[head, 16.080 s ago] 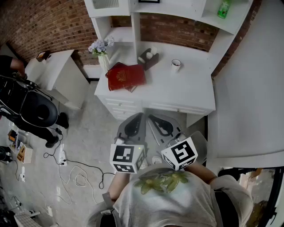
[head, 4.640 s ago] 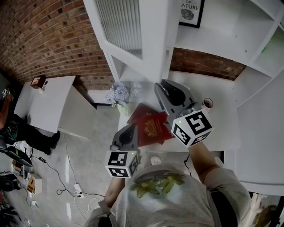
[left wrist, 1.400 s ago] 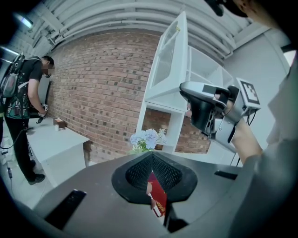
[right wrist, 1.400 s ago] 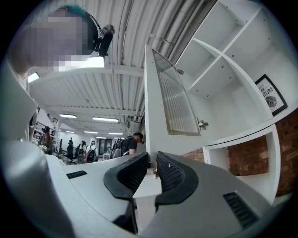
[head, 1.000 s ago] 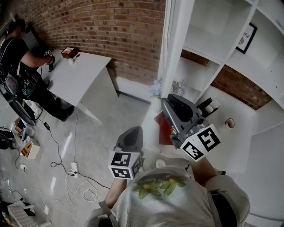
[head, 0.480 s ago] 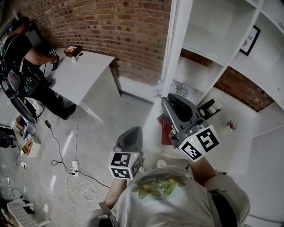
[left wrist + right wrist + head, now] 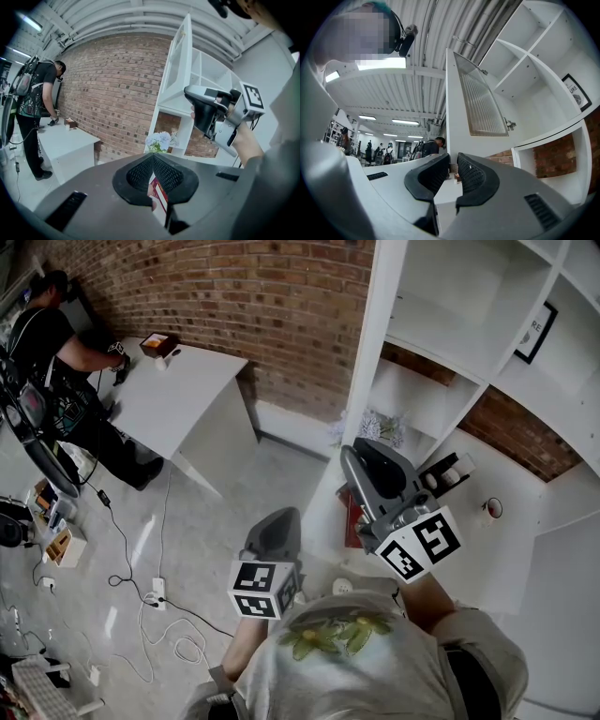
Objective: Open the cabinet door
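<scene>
The white cabinet door (image 7: 373, 362) with its ribbed glass panel (image 7: 480, 96) stands swung out from the shelf unit (image 7: 450, 306), edge-on in the head view. My right gripper (image 7: 356, 460) is raised at the door's lower end. In the right gripper view the door's thin edge runs down between the pads, and the right gripper (image 7: 453, 169) is shut on it. My left gripper (image 7: 281, 517) hangs lower, out in front of the desk, away from the door. The pads of the left gripper (image 7: 153, 159) meet at the tip with nothing between them.
A red book (image 7: 352, 512), a vase of pale flowers (image 7: 159, 140), a cup (image 7: 491, 509) and a small box lie on the white desk under the shelves. At the far left a person (image 7: 56, 343) stands by a white table (image 7: 178, 399). Cables (image 7: 159, 615) trail over the floor.
Earlier the door was closed and both grippers hung low; the right gripper has since risen and the door has swung open. Over the last second nothing moved visibly.
</scene>
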`<act>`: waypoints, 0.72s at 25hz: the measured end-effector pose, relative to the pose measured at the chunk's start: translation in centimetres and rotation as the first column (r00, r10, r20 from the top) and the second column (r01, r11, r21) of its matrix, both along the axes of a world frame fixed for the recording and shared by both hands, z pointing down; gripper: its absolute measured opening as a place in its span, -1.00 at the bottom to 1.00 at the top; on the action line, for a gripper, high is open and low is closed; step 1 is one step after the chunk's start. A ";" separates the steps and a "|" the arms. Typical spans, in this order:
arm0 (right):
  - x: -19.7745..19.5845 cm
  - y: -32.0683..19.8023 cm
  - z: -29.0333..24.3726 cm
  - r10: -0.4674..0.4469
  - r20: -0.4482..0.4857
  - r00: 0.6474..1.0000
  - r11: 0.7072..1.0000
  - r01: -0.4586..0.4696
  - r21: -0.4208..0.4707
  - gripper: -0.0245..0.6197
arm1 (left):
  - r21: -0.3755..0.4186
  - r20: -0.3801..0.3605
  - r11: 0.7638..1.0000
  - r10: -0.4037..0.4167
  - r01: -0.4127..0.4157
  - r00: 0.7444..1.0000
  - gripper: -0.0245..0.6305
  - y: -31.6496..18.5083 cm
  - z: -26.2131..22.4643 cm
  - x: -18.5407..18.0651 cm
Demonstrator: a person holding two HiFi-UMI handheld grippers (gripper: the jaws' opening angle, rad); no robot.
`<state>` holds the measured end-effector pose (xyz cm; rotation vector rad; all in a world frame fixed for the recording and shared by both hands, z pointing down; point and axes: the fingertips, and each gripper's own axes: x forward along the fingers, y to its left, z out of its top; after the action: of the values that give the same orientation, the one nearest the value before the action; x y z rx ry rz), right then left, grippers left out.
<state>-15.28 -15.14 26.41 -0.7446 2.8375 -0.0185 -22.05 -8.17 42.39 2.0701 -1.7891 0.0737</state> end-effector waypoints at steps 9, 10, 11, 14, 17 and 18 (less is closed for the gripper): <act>-0.8 0.3 0.1 -0.003 0.003 1.000 1.000 0.003 0.004 -0.71 | 0.004 -0.004 1.000 -0.010 0.010 1.000 -0.89 0.3 0.1 -0.7; -0.9 0.3 0.1 -0.003 0.004 1.000 1.000 0.003 0.004 -0.71 | 0.003 -0.004 1.000 -0.012 0.012 1.000 -0.89 0.3 0.2 -0.8; -1.0 0.3 0.1 -0.003 0.003 1.000 1.000 0.003 0.004 -0.71 | 0.003 -0.004 1.000 -0.013 0.013 1.000 -0.89 0.4 0.2 -0.9; -1.3 0.4 0.1 -0.006 0.001 1.000 1.000 0.006 0.003 -0.71 | 0.004 -0.006 1.000 -0.016 0.016 1.000 -0.89 0.6 0.2 -1.1; -1.6 0.4 0.1 -0.008 0.000 1.000 1.000 0.008 0.001 -0.71 | 0.004 -0.008 1.000 -0.021 0.021 1.000 -0.89 0.7 0.1 -1.3; -1.7 0.4 0.1 -0.009 0.000 1.000 1.000 0.009 0.001 -0.71 | 0.003 -0.008 1.000 -0.023 0.023 1.000 -0.89 0.8 0.1 -1.4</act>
<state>-16.96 -14.77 26.56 -0.7317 2.8403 -0.0188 -23.49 -7.39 42.50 2.0492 -1.8090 0.0564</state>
